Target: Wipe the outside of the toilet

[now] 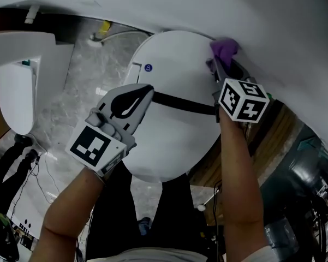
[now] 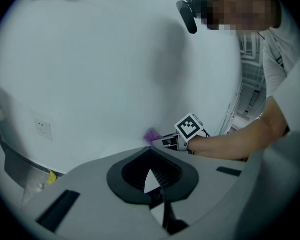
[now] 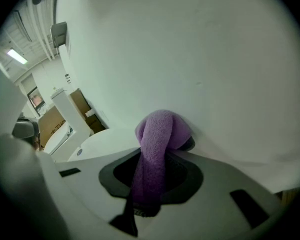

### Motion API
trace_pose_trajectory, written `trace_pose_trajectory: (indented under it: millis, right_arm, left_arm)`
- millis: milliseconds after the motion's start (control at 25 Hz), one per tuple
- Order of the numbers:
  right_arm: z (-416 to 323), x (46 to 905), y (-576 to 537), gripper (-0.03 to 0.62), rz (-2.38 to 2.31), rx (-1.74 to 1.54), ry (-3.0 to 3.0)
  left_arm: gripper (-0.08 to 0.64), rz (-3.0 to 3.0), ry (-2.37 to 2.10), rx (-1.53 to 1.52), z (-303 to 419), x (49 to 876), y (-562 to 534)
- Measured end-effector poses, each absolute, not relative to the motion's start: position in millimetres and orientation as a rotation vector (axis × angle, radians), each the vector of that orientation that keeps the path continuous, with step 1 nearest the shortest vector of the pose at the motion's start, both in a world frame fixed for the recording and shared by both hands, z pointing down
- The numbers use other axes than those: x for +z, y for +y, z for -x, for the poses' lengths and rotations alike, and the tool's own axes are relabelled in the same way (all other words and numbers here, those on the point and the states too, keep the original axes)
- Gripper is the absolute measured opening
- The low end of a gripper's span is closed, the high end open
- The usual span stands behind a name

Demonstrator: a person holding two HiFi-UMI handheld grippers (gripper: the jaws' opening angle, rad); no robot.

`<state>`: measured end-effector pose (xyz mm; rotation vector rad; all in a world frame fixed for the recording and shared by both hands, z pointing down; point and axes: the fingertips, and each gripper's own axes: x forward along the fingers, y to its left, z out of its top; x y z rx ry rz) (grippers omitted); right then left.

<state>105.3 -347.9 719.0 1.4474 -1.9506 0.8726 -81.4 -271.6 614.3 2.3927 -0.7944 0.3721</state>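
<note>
The toilet's white lid [image 1: 169,119] is down and fills the middle of the head view. My right gripper [image 1: 217,67] is shut on a purple cloth [image 1: 225,49]. It presses the cloth where the back right of the lid meets a broad white surface [image 1: 273,31]. The right gripper view shows the cloth [image 3: 157,149] bunched between the jaws of the right gripper [image 3: 162,134] against that surface. My left gripper [image 1: 137,98] hovers over the lid's left half, shut and holding nothing. From the left gripper [image 2: 150,148] view, the right gripper [image 2: 165,142] and cloth [image 2: 151,135] lie just ahead.
A second white fixture [image 1: 16,86] stands at the far left on the marbled floor [image 1: 82,81]. Cables [image 1: 27,168] trail on the floor at the lower left. A wooden panel [image 1: 262,141] and dark clutter [image 1: 305,173] sit to the right. The wall carries a socket [image 2: 42,129].
</note>
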Motion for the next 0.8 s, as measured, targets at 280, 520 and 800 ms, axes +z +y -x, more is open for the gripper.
trace_pose_trajectory:
  millis: [280, 520, 800]
  right_arm:
    - [-0.6, 720.5, -377.4, 0.091, -1.272, 0.831, -2.016]
    - [96.8, 726.8, -367.0, 0.091, -1.120, 0.841, -2.068]
    - [133.8, 733.9, -351.4, 0.091, -1.035, 0.843, -2.061]
  left_arm:
    - [0.005, -2.396, -0.842, 0.332, 120.3, 612.3, -282.5]
    - [0.005, -2.344, -0.892, 0.323, 160.5, 618.4, -274.6]
    - [0.005, -2.341, -0.887, 0.324, 169.8, 618.9, -268.7]
